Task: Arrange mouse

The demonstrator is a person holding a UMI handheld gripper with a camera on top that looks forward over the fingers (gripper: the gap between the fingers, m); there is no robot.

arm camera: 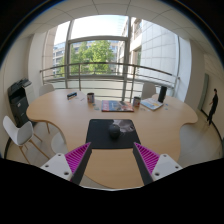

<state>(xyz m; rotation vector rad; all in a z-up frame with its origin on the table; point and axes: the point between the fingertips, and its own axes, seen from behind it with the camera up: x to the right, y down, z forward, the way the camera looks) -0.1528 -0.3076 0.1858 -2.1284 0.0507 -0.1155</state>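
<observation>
A dark mouse (116, 128) lies on a black mouse mat (109, 134) in the middle of the round wooden table (60, 118), near the mat's far right part. My gripper (113, 159) is open and empty, held above the table's near edge. Its two fingers with magenta pads (76, 158) stand wide apart, one at each side of the mat's near edge. The mouse is beyond the fingertips, apart from them.
Beyond the mat stand a cup (90, 98), a flat book (112, 106), a laptop (152, 103) and a dark jug (162, 93). A white chair (17, 133) is at the left. A railing and large windows (100, 55) lie behind. A person (211, 103) stands far right.
</observation>
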